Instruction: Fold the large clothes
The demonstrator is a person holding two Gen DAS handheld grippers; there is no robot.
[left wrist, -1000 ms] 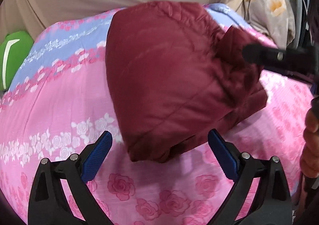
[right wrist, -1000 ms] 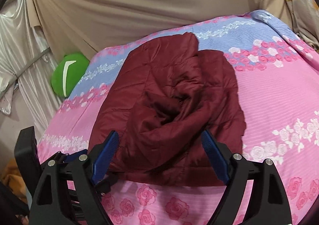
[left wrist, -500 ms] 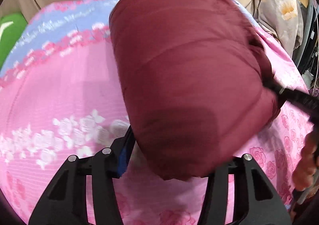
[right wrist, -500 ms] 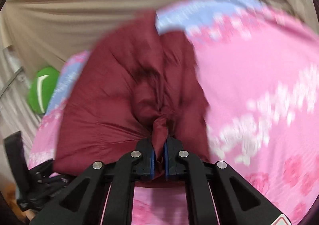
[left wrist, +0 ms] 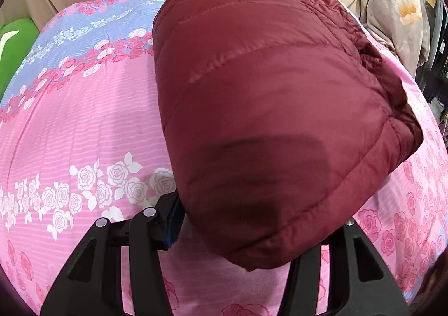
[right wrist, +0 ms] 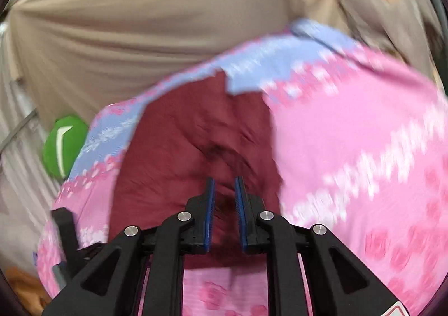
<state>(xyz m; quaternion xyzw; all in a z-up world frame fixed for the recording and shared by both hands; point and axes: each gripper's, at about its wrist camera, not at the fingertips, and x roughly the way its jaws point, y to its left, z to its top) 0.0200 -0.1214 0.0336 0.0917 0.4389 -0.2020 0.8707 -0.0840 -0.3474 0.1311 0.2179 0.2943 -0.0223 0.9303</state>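
Tongs on the left [left wrist: 256, 227] pinch the maroon jacket [left wrist: 266, 78]; right tongs [right wrist: 225, 194], just parting, grip nothing.

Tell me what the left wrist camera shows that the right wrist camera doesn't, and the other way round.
Only the left wrist view shows the left gripper clamped on the thick near corner of the folded maroon jacket. Only the right wrist view shows the right gripper, its jaws just reopened, narrowly apart, with nothing pinched between them, and the jacket's puckered side. Both share the jacket, the pink floral bedspread, the green cushion and the beige curtain.
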